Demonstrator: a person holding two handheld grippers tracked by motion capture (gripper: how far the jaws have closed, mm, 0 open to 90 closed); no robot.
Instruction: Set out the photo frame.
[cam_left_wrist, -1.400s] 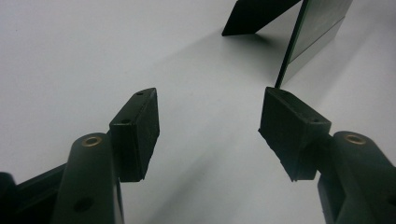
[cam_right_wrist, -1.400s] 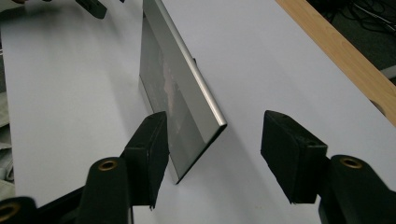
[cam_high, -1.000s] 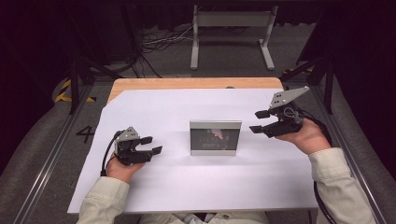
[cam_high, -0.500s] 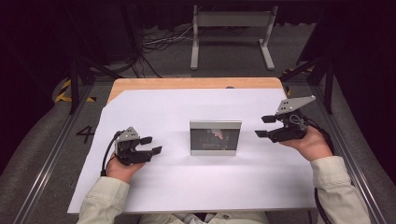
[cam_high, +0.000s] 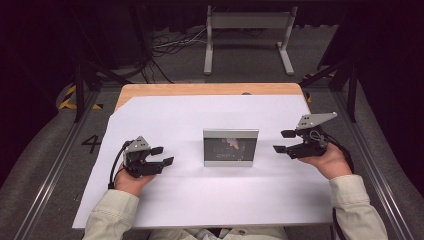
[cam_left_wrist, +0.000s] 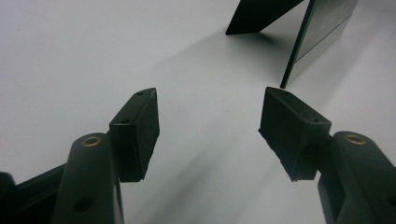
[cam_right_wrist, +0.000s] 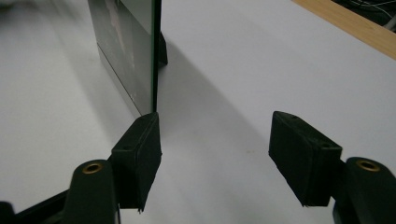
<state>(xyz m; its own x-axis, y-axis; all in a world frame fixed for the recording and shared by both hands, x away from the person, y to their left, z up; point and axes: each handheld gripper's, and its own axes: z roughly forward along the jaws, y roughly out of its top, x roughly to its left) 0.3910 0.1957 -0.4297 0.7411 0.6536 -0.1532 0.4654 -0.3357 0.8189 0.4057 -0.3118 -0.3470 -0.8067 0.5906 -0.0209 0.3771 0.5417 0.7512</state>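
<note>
1. The room is dark, with a grey floor, loose cables and a pale metal stand on the far side.
2. The surface is a wooden top under a large white sheet; bare wood shows along its far edge.
3. A small framed picture stands upright at the middle of the surface, glass front toward the near side, propped by a dark back leg. It looks light, stiff and fragile, and the glass is probably slippery. I judge the thin side edges the best hold, pinching frame rather than glass; a push on the face could tip it over.
4. The right claw hovers just right of the picture, jaws spread wide and empty; in the right gripper view the frame's edge lies just beyond one jaw.
5. The left claw rests on the surface, left of the picture, jaws spread, holding nothing.
</note>
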